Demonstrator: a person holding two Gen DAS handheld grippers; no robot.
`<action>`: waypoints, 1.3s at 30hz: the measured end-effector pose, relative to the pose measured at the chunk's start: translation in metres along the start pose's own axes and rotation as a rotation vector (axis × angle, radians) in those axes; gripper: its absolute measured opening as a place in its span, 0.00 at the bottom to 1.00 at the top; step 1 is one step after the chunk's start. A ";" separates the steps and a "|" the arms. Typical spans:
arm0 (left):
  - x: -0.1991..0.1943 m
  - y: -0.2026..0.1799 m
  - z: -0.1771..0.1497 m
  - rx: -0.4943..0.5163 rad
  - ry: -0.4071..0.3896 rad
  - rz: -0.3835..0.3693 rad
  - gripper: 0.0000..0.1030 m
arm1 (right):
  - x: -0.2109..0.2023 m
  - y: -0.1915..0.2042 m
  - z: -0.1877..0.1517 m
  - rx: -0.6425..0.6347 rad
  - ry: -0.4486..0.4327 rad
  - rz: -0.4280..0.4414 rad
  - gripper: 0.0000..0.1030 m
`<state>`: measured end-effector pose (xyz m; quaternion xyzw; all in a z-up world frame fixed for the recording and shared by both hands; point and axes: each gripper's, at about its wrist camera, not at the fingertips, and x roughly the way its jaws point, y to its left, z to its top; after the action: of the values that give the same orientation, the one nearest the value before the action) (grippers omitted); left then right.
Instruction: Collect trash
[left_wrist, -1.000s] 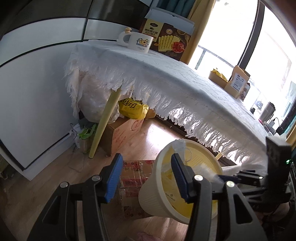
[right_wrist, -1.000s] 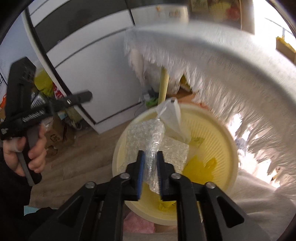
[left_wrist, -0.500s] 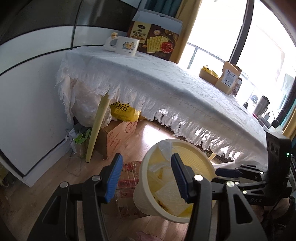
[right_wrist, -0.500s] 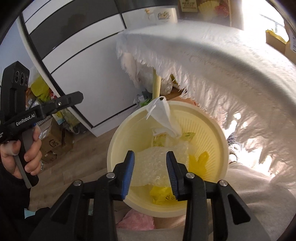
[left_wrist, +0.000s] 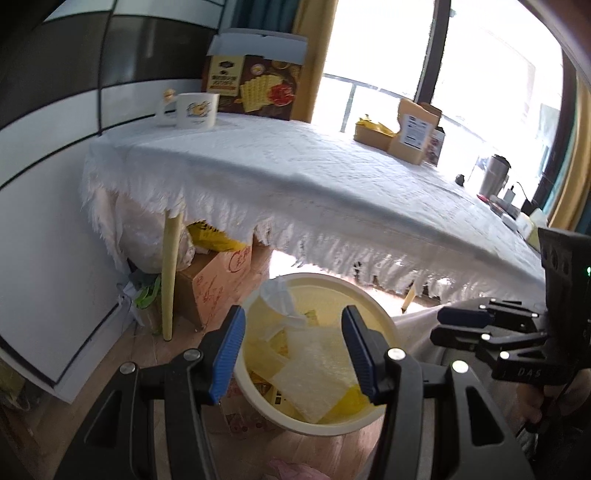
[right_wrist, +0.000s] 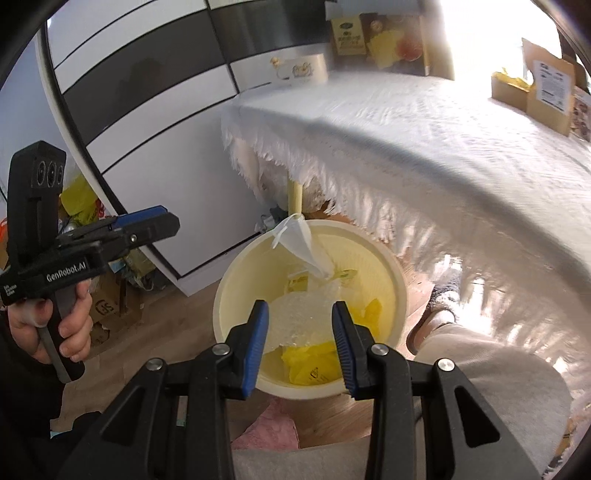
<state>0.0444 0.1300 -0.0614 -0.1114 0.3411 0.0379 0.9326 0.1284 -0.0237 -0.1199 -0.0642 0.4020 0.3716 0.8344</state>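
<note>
Lying loose in the cream bin below both part-open, empty grippers, right freshly widened and left, the bubble wrap looks featherlight, soft and slippery, best pinched at 1 bunched edge.

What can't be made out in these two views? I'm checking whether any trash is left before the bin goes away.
- Bin floor: both views, covered by bubble wrap and yellow wrappers.
- Floor under the table: both views, screened by the fringed cloth and boxes.
- Table's right end: left wrist view, washed out by window glare; small items unreadable.
- Mug and boxes: right wrist view, blurred.
</note>
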 end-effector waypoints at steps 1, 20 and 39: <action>-0.001 -0.004 0.000 0.006 -0.001 -0.004 0.53 | -0.005 -0.002 -0.001 0.004 -0.008 -0.005 0.32; -0.025 -0.073 0.006 0.130 -0.049 -0.057 0.59 | -0.101 -0.028 -0.015 0.043 -0.171 -0.088 0.32; -0.079 -0.125 0.021 0.229 -0.216 -0.067 0.80 | -0.207 -0.014 -0.020 -0.004 -0.368 -0.181 0.50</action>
<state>0.0156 0.0135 0.0273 -0.0110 0.2369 -0.0204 0.9712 0.0424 -0.1594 0.0134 -0.0328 0.2343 0.3015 0.9236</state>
